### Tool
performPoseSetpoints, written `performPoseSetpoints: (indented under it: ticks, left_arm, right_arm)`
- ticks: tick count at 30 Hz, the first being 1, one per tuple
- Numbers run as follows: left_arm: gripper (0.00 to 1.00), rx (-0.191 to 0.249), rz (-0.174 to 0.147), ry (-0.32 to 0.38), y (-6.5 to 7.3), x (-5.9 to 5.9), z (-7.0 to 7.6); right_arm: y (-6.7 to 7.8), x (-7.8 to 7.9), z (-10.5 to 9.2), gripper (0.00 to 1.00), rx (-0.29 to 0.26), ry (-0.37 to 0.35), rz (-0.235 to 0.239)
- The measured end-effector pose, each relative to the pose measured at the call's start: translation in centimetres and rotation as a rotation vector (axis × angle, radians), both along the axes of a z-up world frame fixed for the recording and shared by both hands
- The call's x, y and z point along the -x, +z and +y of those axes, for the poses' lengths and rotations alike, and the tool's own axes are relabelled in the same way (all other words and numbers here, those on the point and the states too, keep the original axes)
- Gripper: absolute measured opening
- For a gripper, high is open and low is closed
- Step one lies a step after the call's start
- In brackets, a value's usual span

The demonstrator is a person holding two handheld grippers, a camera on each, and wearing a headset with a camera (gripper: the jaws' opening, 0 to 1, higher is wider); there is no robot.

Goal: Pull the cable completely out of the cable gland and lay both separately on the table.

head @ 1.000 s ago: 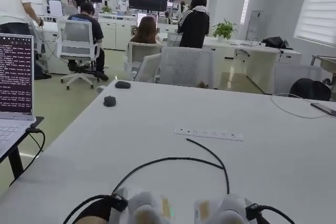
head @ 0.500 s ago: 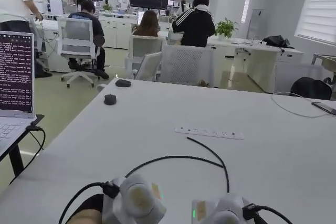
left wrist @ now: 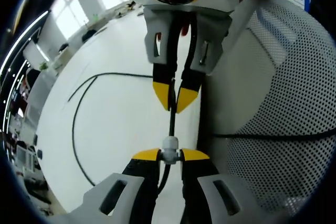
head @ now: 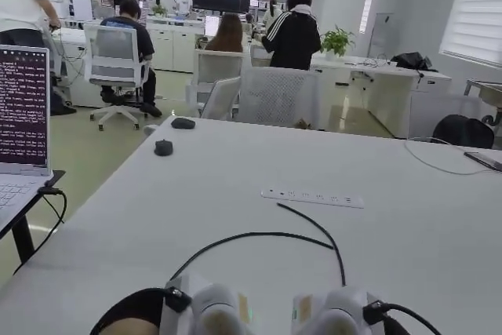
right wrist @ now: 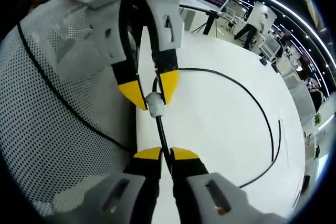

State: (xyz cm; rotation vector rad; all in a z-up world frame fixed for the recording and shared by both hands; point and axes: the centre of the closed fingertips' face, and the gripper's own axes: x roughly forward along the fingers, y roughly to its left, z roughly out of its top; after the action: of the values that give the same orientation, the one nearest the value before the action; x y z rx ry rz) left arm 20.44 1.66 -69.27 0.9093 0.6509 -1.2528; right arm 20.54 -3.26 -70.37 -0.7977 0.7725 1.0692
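Where my two claws face each other tip to tip over the edge of the table (left wrist: pixel 105 129), my left gripper (left wrist: pixel 169 154) is clamped on the pale cable gland (left wrist: pixel 169 144), its jaws drawn nearly together with the gland pinched between them. My right gripper (right wrist: pixel 166 153) is closed tight on the black cable (right wrist: pixel 160 129), just beside the gland. The cable passes through the gland, not yet drawn out. Its free length loops across the table toward a white power strip (head: pixel 312 198)
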Motion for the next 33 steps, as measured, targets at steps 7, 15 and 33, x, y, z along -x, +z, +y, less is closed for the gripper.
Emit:
performPoseSetpoints:
  ticks: [7, 15, 33]
  left_arm:
    - [0.15, -0.018, -0.008, 0.023, -0.1, -0.5, 0.6]
    - [0.15, -0.029, -0.025, 0.010, -0.2, -0.4, 0.6]
    - [0.15, -0.003, -0.067, 0.006, 0.6, -1.1, 0.3]
  right_arm:
    - [-1.0, -1.2, -3.7, 0.05, 0.112, -0.131, 0.001]
    - [-1.8, -1.2, -5.7, 0.07, 0.201, -0.182, 0.009]
    - [0.8, -0.5, 2.4, 0.21, -0.090, -0.061, 0.027]
